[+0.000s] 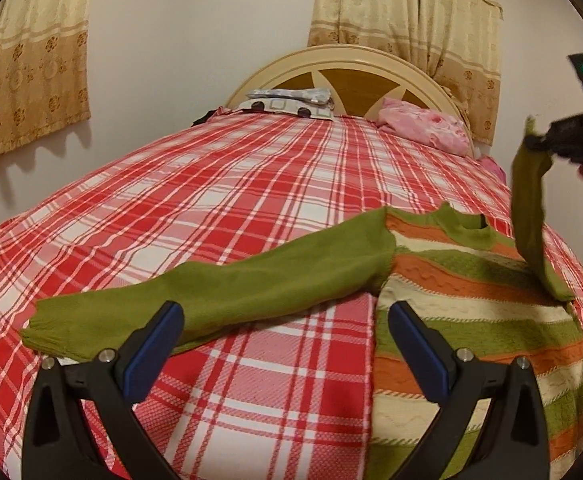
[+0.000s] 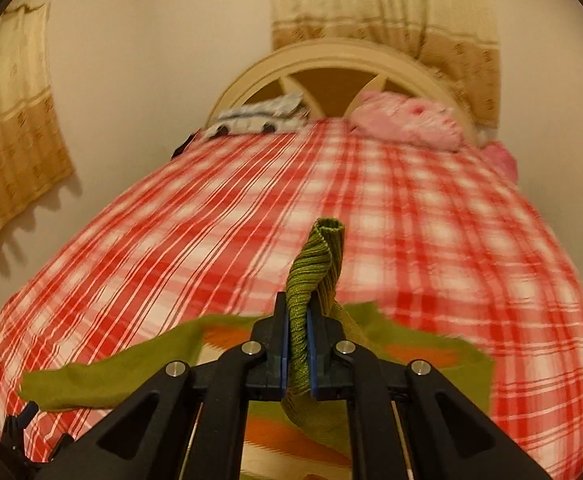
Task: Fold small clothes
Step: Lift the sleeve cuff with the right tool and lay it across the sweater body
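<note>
A bed (image 1: 219, 184) covered in a red-and-white plaid sheet fills both views, its arched cream headboard (image 1: 347, 68) at upper centre beneath beige patterned curtains (image 1: 407, 12). A striped sweater (image 1: 463, 292) in green, orange and cream lies spread on the bed at the lower right of the left wrist frame, one plain green sleeve (image 1: 211, 296) stretched flat across the sheet toward the lower left. The other green sleeve (image 1: 531, 216) rises off the bed at the right edge of that frame, held up at its cuff. A pink pillow (image 1: 423, 124) rests against the headboard at upper right, with a folded grey-and-white bundle (image 1: 287, 104) to its left. The left gripper (image 1: 285, 312) hovers low at the bottom of its frame, its blue-padded jaws spread wide with nothing between them, one finger overlapping the flat sleeve. The right gripper (image 2: 299, 356), bottom centre in its own blurred view, has its jaws clamped on the ribbed cuff (image 2: 323, 248), which twists upward from between the pads.
</note>
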A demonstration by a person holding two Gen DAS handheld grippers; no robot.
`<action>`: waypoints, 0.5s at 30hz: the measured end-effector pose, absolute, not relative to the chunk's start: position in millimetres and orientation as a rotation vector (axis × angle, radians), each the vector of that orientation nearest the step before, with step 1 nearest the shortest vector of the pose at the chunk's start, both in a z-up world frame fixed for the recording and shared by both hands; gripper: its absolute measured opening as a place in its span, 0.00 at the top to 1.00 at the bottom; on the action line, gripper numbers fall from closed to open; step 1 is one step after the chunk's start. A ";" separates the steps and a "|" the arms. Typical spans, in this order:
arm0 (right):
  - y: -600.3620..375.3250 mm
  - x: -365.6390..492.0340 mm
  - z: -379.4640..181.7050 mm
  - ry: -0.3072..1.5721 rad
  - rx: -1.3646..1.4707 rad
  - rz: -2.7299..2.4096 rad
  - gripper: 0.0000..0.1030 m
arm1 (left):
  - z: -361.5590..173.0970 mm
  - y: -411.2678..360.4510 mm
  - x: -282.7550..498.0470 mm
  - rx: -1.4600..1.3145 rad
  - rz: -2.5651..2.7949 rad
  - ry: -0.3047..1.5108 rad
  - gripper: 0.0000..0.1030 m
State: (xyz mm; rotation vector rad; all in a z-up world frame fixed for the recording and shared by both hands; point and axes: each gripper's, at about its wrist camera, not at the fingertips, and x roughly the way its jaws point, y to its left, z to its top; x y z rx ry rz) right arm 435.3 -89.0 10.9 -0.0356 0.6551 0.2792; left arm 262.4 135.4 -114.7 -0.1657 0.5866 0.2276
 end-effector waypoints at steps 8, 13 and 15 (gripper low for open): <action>-26.0 440.0 -75.8 0.758 -0.090 0.323 0.94 | -124.1 146.2 259.5 -0.175 0.242 0.610 0.00; -7.9 442.1 -110.8 0.798 -0.134 0.322 0.94 | -129.0 152.2 259.8 -0.190 0.247 0.625 0.00; -8.2 444.2 -117.3 0.808 -0.130 0.316 0.94 | -130.2 151.9 259.5 -0.191 0.246 0.629 0.00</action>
